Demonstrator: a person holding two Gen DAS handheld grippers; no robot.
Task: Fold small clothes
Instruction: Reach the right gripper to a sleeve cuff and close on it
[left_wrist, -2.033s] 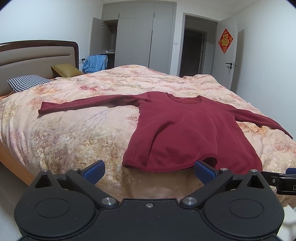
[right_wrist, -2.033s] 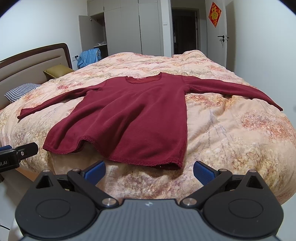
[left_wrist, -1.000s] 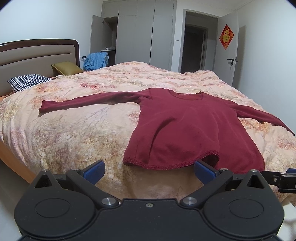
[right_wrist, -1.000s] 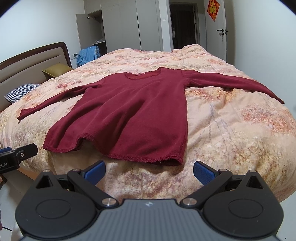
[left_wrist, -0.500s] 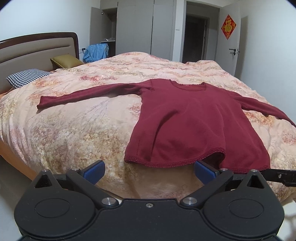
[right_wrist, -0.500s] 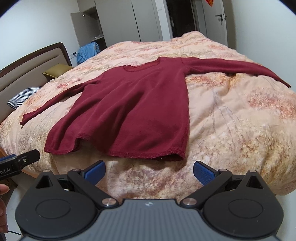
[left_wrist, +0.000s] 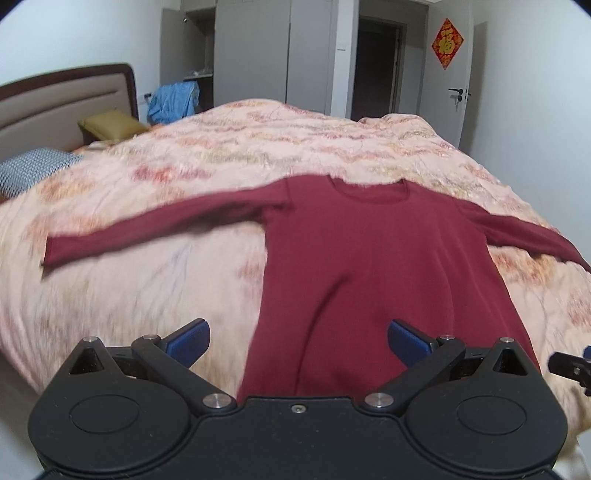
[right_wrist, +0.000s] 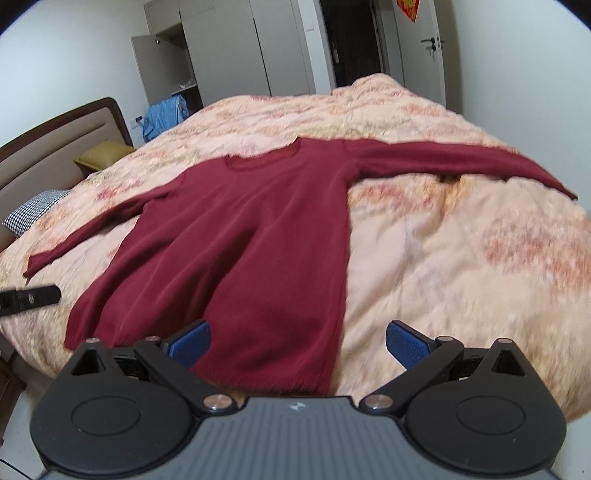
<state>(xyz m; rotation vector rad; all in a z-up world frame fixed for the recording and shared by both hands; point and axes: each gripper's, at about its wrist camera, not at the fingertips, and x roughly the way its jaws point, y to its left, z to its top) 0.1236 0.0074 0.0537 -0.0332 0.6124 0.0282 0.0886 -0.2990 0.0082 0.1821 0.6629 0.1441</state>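
Observation:
A dark red long-sleeved top (left_wrist: 373, 258) lies flat on the bed, sleeves spread to both sides, collar at the far end. It also shows in the right wrist view (right_wrist: 251, 251). My left gripper (left_wrist: 298, 341) is open and empty, just above the top's near left hem. My right gripper (right_wrist: 297, 341) is open and empty, above the near right hem corner. The left gripper's tip (right_wrist: 29, 297) shows at the left edge of the right wrist view. The right gripper's tip (left_wrist: 569, 363) shows at the right edge of the left wrist view.
The bed carries a pink floral quilt (left_wrist: 155, 266). A headboard (left_wrist: 62, 103), a checked pillow (left_wrist: 29, 168) and an olive cushion (left_wrist: 110, 125) are at the far left. Blue clothes (left_wrist: 171, 101), a wardrobe and a door stand behind.
Both grippers have moved forward and lower over the bed, so the top's hem now lies right at the fingers. Both stayed open.

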